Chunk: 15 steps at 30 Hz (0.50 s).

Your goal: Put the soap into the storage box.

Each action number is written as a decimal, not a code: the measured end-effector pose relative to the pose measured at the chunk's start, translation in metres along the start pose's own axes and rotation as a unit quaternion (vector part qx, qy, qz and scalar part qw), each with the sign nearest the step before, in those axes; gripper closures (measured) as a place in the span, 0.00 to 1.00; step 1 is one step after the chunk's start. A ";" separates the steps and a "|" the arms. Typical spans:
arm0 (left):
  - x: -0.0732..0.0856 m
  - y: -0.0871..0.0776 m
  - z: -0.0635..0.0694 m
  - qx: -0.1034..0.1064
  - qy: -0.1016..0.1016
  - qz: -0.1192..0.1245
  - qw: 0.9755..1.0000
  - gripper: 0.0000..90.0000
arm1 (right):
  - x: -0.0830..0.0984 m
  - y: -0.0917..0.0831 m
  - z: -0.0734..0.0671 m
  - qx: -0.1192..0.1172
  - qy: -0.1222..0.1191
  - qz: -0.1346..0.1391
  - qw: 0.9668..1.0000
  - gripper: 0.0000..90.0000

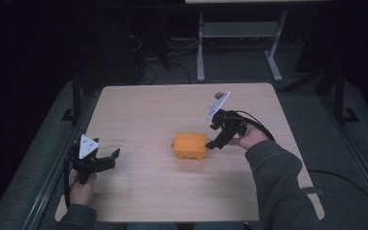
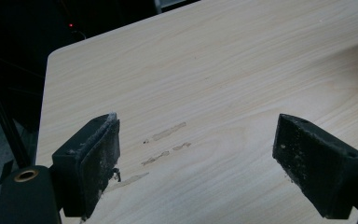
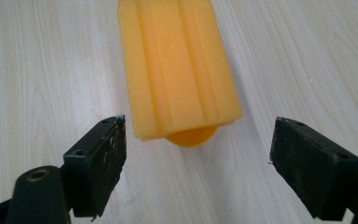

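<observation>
The orange box (image 1: 190, 145), mid-desk (image 1: 139, 105), is not yet gripped; both the right gripper (image 1: 214, 143) and left gripper (image 1: 115, 154) are held released.

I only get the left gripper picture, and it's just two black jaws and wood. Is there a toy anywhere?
Observer: Yes, an orange box sits near the middle of the table, shown in the high view.
Operator: Is my other gripper close to it?
Observer: The right gripper is right beside the box's right end, jaws wide open, not touching it in the right gripper view.
Operator: Is the box flat on top?
Observer: No, the right gripper view shows long ridges running along its top.
Operator: And how far is my left gripper?
Observer: The left gripper hangs open near the table's left edge, well apart from the box.
</observation>
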<state>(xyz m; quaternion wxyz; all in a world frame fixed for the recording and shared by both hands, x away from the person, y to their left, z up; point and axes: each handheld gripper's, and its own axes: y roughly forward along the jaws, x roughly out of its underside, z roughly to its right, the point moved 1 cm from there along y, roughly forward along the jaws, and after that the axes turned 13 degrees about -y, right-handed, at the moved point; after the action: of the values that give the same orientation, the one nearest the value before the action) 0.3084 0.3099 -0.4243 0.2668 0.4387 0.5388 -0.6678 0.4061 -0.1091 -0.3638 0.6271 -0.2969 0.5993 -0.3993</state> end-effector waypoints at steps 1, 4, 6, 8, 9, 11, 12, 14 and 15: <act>0.000 0.000 0.000 0.000 0.000 0.000 1.000 0.16 | 0.001 0.000 0.000 -0.001 0.002 0.000 1.000 0.20; 0.000 0.000 0.000 0.001 -0.001 0.000 1.000 0.16 | 0.004 -0.001 -0.001 -0.001 0.004 -0.002 1.000 0.20; 0.000 0.000 0.000 0.001 0.000 -0.001 1.000 0.16 | 0.006 -0.002 -0.001 0.000 0.006 -0.001 1.000 0.20; 0.000 0.000 0.000 0.001 -0.001 0.000 1.000 0.16 | 0.008 -0.002 -0.002 -0.001 0.008 -0.001 1.000 0.20; 0.000 0.000 0.000 0.002 0.001 -0.002 1.000 0.16 | 0.010 -0.002 -0.003 -0.001 0.010 -0.001 1.000 0.20; 0.000 0.000 0.000 0.001 0.001 0.000 1.000 0.16 | 0.012 -0.002 -0.003 0.001 0.009 0.000 1.000 0.20; 0.000 0.001 0.000 0.001 0.000 0.000 1.000 0.16 | 0.013 -0.003 -0.004 0.000 0.012 0.000 1.000 0.20; 0.000 0.001 0.000 0.001 0.001 0.000 1.000 0.16 | 0.017 -0.004 -0.004 0.000 0.016 -0.004 1.000 0.20; 0.000 0.001 0.000 0.001 0.001 -0.001 1.000 0.16 | 0.018 -0.005 -0.004 0.001 0.014 -0.005 1.000 0.20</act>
<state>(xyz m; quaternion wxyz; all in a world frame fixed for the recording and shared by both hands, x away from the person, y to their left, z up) 0.3088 0.3094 -0.4250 0.2650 0.4392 0.5388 -0.6683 0.4007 -0.1262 -0.3695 0.6172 -0.2939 0.6059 -0.4069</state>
